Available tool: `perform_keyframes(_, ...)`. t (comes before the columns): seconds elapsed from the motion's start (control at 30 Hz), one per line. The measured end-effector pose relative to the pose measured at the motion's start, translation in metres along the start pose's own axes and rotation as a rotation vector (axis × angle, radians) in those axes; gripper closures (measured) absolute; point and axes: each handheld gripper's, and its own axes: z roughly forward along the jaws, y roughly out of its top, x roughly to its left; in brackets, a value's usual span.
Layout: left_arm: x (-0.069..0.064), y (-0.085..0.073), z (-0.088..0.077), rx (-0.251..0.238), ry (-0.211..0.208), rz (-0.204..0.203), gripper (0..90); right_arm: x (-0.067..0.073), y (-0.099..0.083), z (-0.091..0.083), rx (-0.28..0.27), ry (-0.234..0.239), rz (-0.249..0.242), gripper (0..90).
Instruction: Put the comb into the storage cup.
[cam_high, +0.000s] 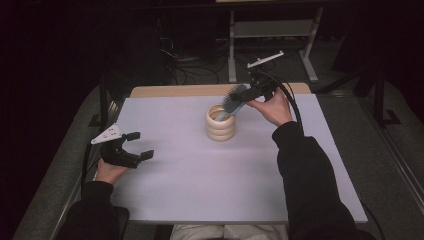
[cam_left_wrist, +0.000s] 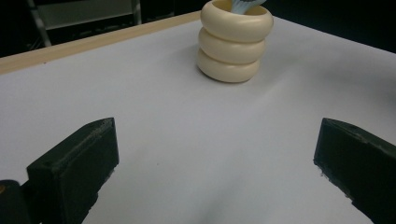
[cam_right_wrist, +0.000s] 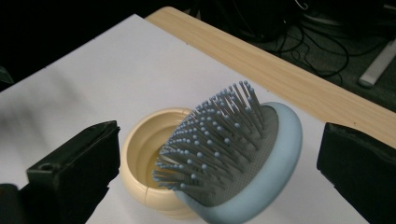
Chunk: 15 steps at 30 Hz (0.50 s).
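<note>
A cream ribbed cup (cam_high: 220, 123) stands on the white table top (cam_high: 200, 175), a little back of centre. A light-blue hairbrush (cam_high: 233, 100) with a grey bristle pad leans out of the cup, handle down inside it and head tilted up to the right. My right gripper (cam_high: 248, 93) is at the brush head and is open. In the right gripper view its jaws stand wide on both sides of the brush (cam_right_wrist: 233, 149) without touching it, above the cup (cam_right_wrist: 140, 154). My left gripper (cam_high: 141, 145) rests open near the table's left edge, facing the cup (cam_left_wrist: 236, 42).
The table's wooden back edge (cam_high: 190, 90) shows behind the white sheet. Beyond it on the dark floor are cables (cam_high: 192, 70) and a white metal frame (cam_high: 272, 30). A bare white surface lies between my left gripper (cam_left_wrist: 217, 149) and the cup.
</note>
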Motion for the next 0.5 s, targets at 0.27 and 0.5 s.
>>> perform_keyframes(0.27,0.0,0.0,0.0,0.0,0.007,0.004,0.0,-0.001,-0.009,-0.013,-0.008,-0.009,-0.032,0.0)
perform_keyframes(0.5,0.0,0.001,-0.002,-0.013,0.015,-0.003,0.0,-0.003,-0.021,-0.019,-0.012,-0.021,-0.053,0.0)
